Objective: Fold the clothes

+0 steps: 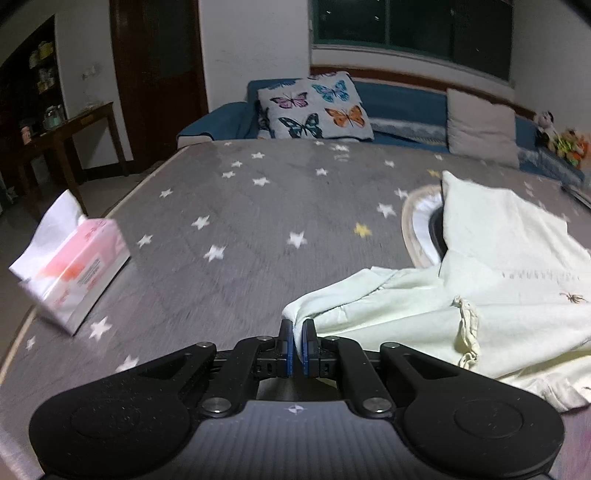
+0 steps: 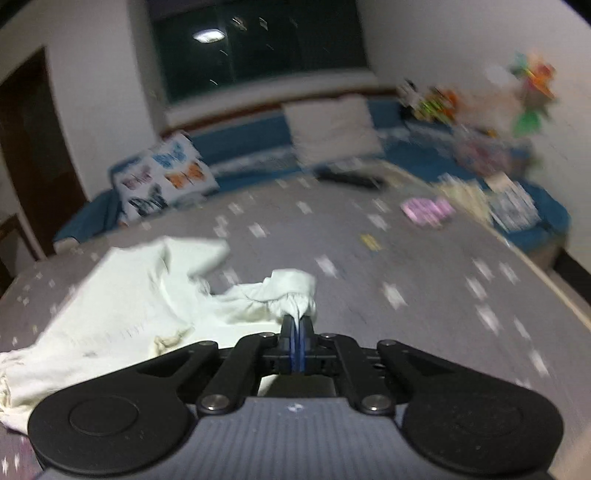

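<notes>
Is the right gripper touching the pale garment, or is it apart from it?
Touching. In the right wrist view, the right gripper is shut on a bunched end of the pale garment; the cloth comes out from between its blue pads.

Left wrist view sits low, riding just behind its own left gripper [image 1: 297, 325], looking forward and downward across the star-patterned grey bedspread [image 1: 236, 206] toward the blue sofa [image 1: 402, 107] and dark window [image 1: 410, 26]. The pale garment [image 1: 498, 266] fills its right side, close in; a tissue box [image 1: 74, 266] sits at the left edge. Right wrist view, same low perch behind the right gripper [image 2: 297, 323], faces the same wall but blurred, with the garment [image 2: 122, 291] on its left. Both share the bedspread [image 2: 424, 258], the butterfly cushion [image 1: 314, 105] [image 2: 162, 177], the plain cushion [image 1: 480, 127] [image 2: 332, 129], sofa [image 2: 240, 147] and window [image 2: 258, 40].
</notes>
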`<action>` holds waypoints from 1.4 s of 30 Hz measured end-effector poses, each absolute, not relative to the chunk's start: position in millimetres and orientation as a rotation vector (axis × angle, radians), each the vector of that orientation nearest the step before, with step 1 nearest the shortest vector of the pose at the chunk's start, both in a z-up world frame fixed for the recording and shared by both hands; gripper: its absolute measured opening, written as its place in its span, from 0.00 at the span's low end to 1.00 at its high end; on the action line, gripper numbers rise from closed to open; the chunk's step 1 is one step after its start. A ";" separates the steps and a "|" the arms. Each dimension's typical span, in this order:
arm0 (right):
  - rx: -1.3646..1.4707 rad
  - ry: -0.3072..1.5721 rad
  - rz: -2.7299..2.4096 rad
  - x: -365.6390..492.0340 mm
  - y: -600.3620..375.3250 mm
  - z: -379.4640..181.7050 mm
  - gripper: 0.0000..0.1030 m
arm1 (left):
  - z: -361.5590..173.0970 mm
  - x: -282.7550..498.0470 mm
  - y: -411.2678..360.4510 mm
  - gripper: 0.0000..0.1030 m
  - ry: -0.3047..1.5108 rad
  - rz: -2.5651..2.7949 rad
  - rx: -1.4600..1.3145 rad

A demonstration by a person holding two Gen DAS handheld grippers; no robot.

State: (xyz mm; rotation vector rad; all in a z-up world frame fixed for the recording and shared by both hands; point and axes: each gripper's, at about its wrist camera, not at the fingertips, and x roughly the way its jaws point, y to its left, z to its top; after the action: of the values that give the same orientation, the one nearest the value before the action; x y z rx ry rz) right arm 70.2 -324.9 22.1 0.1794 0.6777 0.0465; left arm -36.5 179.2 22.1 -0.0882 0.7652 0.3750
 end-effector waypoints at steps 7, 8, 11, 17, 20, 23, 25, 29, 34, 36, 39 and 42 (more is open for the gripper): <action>0.091 0.751 -0.061 29.1 -351.5 15.2 0.13 | 27.5 -54.6 183.2 0.32 0.793 0.383 -0.077; 0.086 0.744 -0.059 30.3 -351.7 17.4 0.16 | 29.7 -53.9 182.1 0.36 0.785 0.387 -0.070; 0.063 0.725 0.011 45.3 -338.9 26.0 0.19 | 36.5 -50.9 179.6 0.42 0.760 0.390 -0.066; 0.024 0.735 0.193 88.6 -299.2 27.2 0.23 | 43.4 -24.3 169.0 0.44 0.739 0.342 -0.055; 0.023 0.754 0.263 118.5 -277.2 24.7 0.23 | 43.7 -0.4 157.5 0.44 0.736 0.292 -0.045; 0.038 0.782 0.315 153.4 -257.3 19.2 0.23 | 41.3 27.9 144.8 0.43 0.737 0.241 -0.023; 0.044 0.796 0.335 175.5 -247.5 16.1 0.23 | 38.9 47.6 136.4 0.43 0.743 0.215 -0.012; 0.045 0.816 0.347 212.1 -231.1 8.8 0.23 | 32.8 89.1 123.5 0.43 0.763 0.162 0.002; 0.047 0.840 0.335 256.8 -217.3 -8.7 0.23 | 23.7 139.9 111.3 0.43 0.791 0.113 0.016; 0.067 0.852 0.325 272.6 -216.8 -16.6 0.23 | 18.9 158.2 106.7 0.44 0.800 0.093 0.018; 0.086 0.860 0.317 291.6 -215.3 -25.3 0.23 | 8.9 184.2 101.6 0.44 0.813 0.084 0.020; 0.089 0.863 0.326 305.2 -211.2 -30.9 0.23 | 0.3 204.9 98.6 0.44 0.824 0.081 0.006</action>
State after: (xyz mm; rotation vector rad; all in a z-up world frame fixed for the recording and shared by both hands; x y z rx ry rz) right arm 305.2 -211.2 -30.9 0.0888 0.8626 0.3255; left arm 204.9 98.6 0.3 0.0055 0.8240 0.0814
